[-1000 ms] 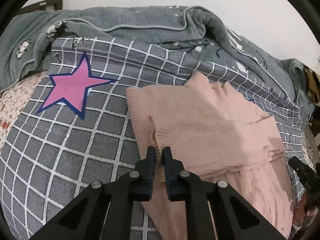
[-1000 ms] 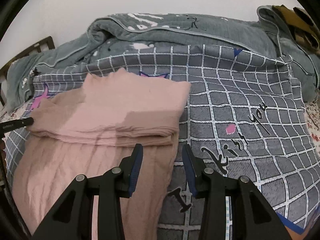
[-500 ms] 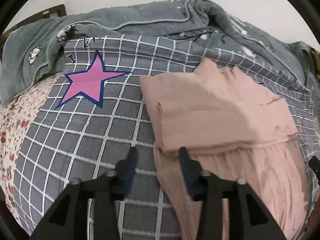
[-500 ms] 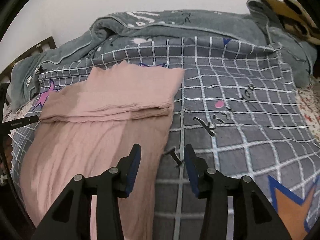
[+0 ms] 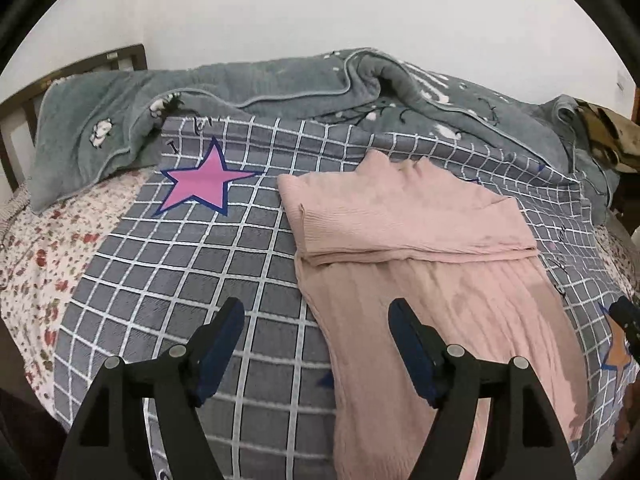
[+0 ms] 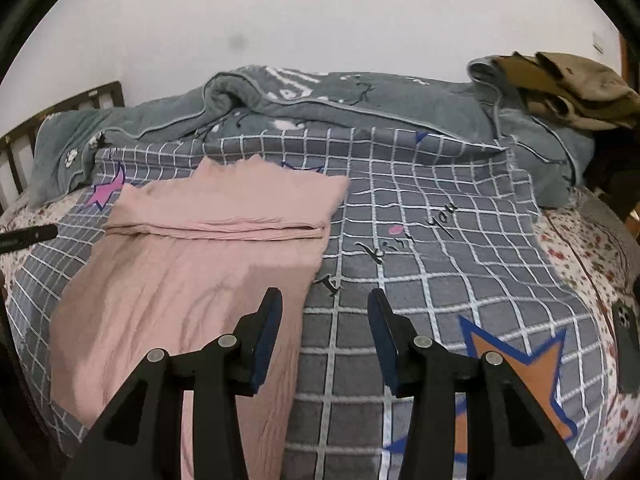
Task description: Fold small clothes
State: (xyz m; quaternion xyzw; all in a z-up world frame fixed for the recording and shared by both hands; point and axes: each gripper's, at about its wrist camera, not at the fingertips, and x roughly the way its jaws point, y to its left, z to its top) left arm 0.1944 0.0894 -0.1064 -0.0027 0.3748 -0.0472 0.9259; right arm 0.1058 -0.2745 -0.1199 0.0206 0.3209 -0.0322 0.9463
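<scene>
Here the left gripper (image 5: pixel 316 316) hovers spread wide over the pink garment's (image 5: pixel 420 264) left edge; the right gripper (image 6: pixel 324 308) hangs spread above its right edge, empty; a grey blanket (image 6: pixel 340 100) lies bunched behind; the garment lies on the checked bedcover (image 5: pixel 192 272), far end folded over, long axis running away from the cameras.

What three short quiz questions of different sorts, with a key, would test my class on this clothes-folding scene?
1. True or false: the left gripper is shut on the pink garment.
2. Which lies under the garment: A) grey checked blanket, B) bare wooden floor?
3. Fill in: the star left of the garment is ____.

Key: 1 false, both the left and the right gripper have open fingers; 2 A; 3 pink.
</scene>
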